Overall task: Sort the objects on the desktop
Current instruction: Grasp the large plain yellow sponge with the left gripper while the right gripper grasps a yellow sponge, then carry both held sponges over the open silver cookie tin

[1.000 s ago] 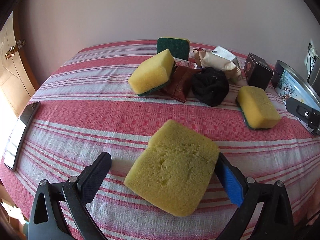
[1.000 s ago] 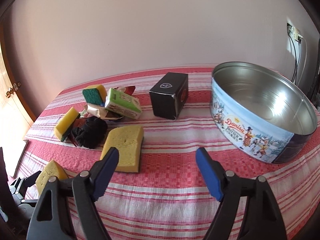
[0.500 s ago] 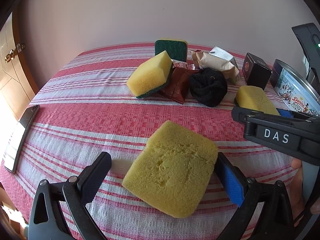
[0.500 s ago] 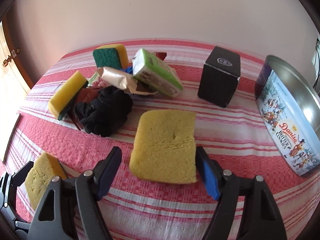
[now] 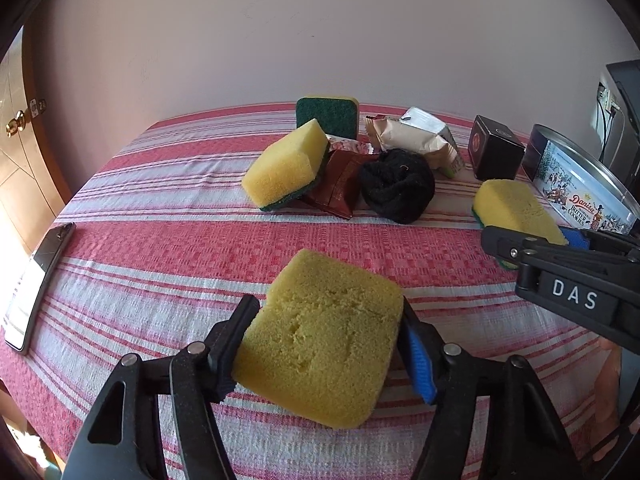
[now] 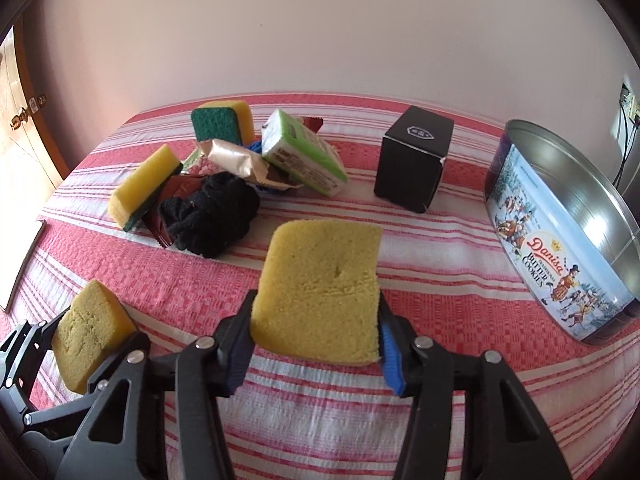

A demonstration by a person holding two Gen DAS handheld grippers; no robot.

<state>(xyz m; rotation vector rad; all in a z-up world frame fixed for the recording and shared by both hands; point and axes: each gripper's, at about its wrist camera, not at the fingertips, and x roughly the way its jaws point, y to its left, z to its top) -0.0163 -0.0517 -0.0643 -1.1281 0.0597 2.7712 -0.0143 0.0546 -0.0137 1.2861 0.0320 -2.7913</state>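
Note:
My left gripper (image 5: 326,348) is shut on a yellow sponge (image 5: 320,336) near the table's front; it also shows at the lower left of the right wrist view (image 6: 90,334). My right gripper (image 6: 316,344) is shut on a second yellow sponge (image 6: 320,280), which also shows at the right of the left wrist view (image 5: 512,206). A pile sits further back: two green-backed sponges (image 6: 142,186) (image 6: 220,120), a black cloth ball (image 6: 210,212), snack wrappers (image 6: 236,158) and a green carton (image 6: 302,156).
An open Danisa cookie tin (image 6: 560,240) stands at the right. A black box (image 6: 414,164) stands between the tin and the pile. A phone (image 5: 36,284) lies at the table's left edge. The table has a red striped cloth (image 6: 440,264).
Both grippers have closed on their sponges. The right gripper moved left and forward from near the tin to its sponge.

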